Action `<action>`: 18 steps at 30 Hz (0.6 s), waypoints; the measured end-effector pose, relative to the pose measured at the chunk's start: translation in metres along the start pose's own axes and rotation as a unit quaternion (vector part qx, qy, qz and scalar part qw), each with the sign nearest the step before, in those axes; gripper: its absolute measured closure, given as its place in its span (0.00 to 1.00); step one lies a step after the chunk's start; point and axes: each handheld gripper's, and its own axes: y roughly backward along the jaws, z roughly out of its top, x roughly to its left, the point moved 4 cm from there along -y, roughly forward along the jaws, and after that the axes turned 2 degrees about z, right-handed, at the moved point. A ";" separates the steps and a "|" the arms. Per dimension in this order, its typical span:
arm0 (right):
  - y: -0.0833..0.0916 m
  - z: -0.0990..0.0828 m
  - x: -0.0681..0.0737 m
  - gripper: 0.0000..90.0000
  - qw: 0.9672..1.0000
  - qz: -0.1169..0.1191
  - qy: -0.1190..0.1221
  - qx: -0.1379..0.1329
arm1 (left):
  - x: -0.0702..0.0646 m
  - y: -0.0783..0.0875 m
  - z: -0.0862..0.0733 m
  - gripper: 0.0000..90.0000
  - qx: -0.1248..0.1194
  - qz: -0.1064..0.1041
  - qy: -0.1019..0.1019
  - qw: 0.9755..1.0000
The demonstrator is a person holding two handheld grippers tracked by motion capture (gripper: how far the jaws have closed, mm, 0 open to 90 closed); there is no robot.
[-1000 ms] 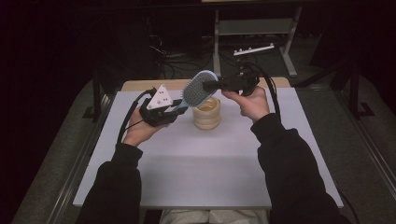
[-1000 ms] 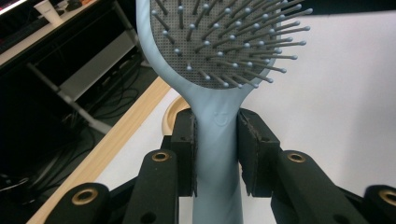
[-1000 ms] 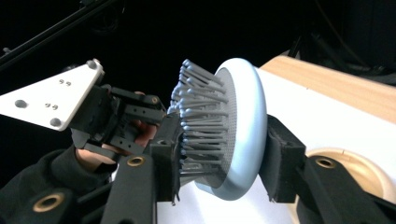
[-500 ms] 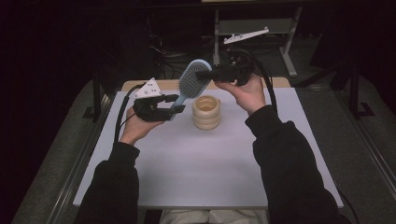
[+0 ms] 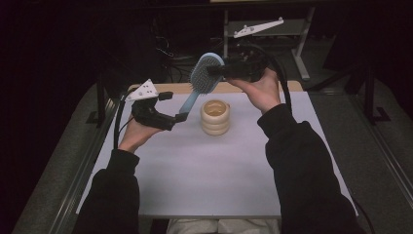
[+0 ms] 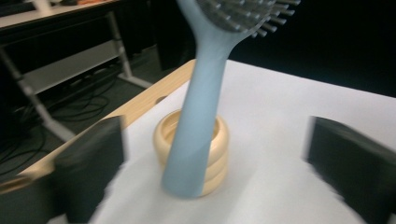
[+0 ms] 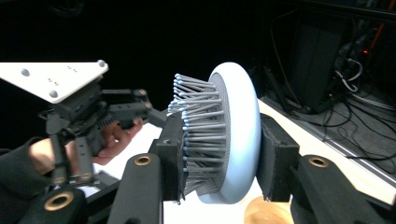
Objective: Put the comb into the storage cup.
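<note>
A matt pale-blue plastic hairbrush (image 5: 205, 74) with stiff grey bristles, a smooth, softly glossy cream ring stack (image 5: 215, 117), matt black tongs (image 7: 219, 154) and a white-covered, wood-edged tabletop (image 5: 204, 170).

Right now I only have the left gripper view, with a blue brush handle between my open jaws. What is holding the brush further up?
Observer: The right gripper is shut on the hairbrush head, one pad on the bristles and one on the back.
Operator: Is the handle standing inside that wooden ring stack?
Observer: No. In the high view the handle's end hangs left of the ring stack, apart from it.
Operator: And my left gripper?
Observer: The left gripper has just been opening its jaws. From above, the handle's end sits at their tips, above the white table.
</note>
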 end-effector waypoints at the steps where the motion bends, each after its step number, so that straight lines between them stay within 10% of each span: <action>1: 0.001 0.000 -0.002 0.64 1.000 -0.005 0.003 0.001 | 0.001 0.001 -0.001 0.00 0.001 -0.001 0.002 1.000; 18: 0.020 0.001 -0.029 0.64 0.999 -0.050 0.004 -0.010 | 0.017 0.019 -0.026 0.00 0.003 0.008 0.015 1.000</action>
